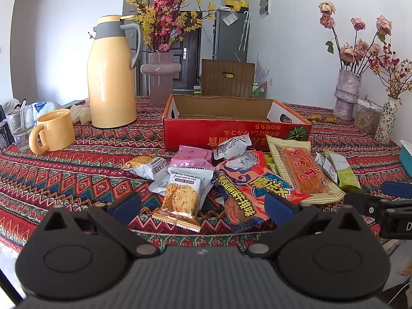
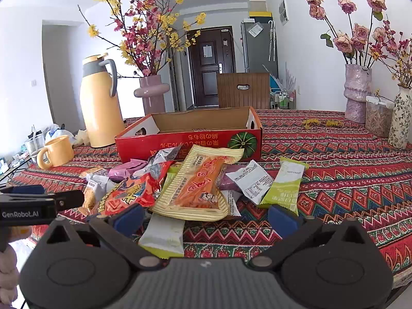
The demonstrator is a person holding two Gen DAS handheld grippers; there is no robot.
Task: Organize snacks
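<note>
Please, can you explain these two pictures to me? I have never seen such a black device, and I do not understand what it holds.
No robot here: a person holds one pair of tongs in each hand, each with a camera looking along its fingers. One picture is from the left tongs, the other from the right tongs. Both are open and hold nothing. On the patterned tablecloth lies a pile of snack packets before an open red cardboard box, which looks empty. A yellow jug and a yellow mug stand nearby.
</note>
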